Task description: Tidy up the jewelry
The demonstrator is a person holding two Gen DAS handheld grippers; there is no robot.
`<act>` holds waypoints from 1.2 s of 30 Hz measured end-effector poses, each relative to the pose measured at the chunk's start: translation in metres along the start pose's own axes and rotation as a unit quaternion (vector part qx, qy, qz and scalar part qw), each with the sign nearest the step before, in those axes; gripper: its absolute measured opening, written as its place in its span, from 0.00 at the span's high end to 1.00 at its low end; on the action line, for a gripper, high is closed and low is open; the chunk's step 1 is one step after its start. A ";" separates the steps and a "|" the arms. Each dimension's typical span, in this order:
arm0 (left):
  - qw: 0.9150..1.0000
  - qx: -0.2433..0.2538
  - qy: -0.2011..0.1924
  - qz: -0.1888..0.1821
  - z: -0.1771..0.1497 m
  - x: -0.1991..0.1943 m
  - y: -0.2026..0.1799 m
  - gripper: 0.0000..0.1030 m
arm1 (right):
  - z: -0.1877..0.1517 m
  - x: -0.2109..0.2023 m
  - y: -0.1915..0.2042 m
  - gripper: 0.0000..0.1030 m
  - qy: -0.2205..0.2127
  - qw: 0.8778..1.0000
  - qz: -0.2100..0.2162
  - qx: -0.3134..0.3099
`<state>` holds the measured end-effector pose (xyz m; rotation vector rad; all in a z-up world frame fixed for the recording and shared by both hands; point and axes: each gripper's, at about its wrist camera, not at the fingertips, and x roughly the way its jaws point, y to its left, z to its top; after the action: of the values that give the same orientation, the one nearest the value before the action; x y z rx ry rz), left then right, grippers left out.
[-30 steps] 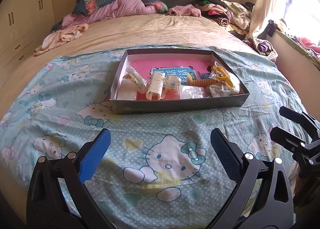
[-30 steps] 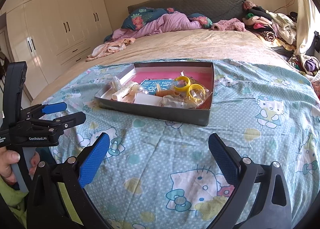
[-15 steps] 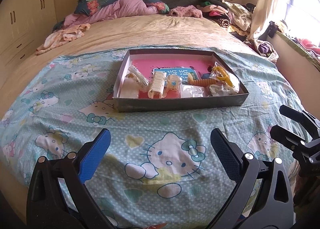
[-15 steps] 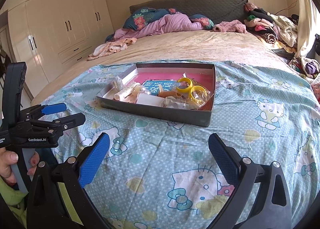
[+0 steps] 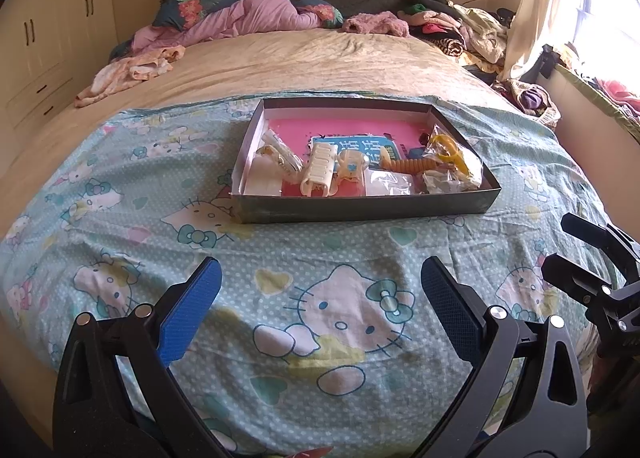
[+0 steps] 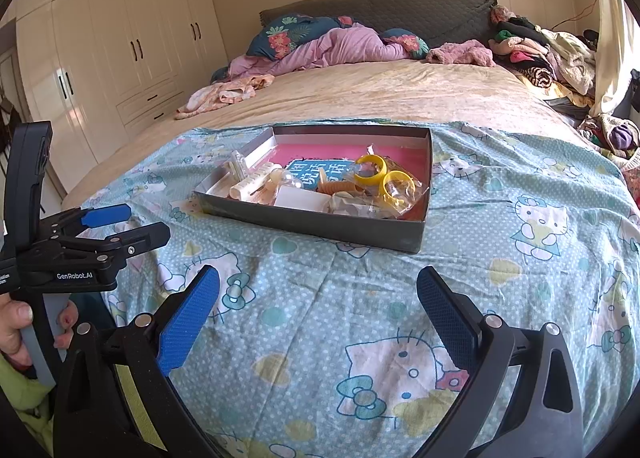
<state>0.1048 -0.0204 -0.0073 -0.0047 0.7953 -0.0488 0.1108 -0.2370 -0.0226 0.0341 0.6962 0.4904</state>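
A shallow grey box (image 5: 360, 209) with a pink floor lies on the Hello Kitty sheet (image 5: 340, 310); it also shows in the right wrist view (image 6: 320, 223). In it lie cream hair clips (image 5: 320, 169), yellow rings in a clear bag (image 6: 384, 177), an orange coil (image 5: 404, 165) and small white packets (image 5: 390, 181). My left gripper (image 5: 320, 286) is open and empty, well short of the box. My right gripper (image 6: 318, 294) is open and empty, to the right of the left one.
A pink duvet and pillows (image 5: 248, 17) lie at the headboard. Clothes (image 5: 452, 29) are piled at the far right by the curtain. A pink garment (image 5: 132, 71) lies at the left edge. White wardrobes (image 6: 120, 57) stand to the left.
Both grippers have drawn back slightly from the box, which now looks a little farther away. Both stay open and empty.
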 end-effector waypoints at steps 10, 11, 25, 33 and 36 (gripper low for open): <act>1.000 -0.001 0.000 0.001 0.000 0.000 0.000 0.09 | 0.000 0.000 0.000 0.04 0.000 1.000 0.000 -0.002; 1.000 0.000 0.000 0.001 0.000 0.000 0.000 0.09 | 0.000 0.000 0.000 0.04 0.000 1.000 0.000 -0.002; 1.000 -0.005 0.015 0.013 -0.003 0.006 0.005 0.09 | 0.001 0.001 -0.001 0.05 0.002 1.000 -0.006 -0.003; 0.999 -0.002 0.026 0.026 -0.004 0.014 0.008 0.09 | 0.001 0.005 -0.003 0.05 0.006 1.000 -0.013 -0.003; 0.999 -0.006 0.028 0.024 -0.004 0.016 0.011 0.09 | 0.002 0.007 -0.005 0.04 0.006 1.000 -0.017 0.000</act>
<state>0.1135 -0.0105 -0.0223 0.0049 0.8522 0.0008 0.1188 -0.2384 -0.0268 0.0188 0.7073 0.4575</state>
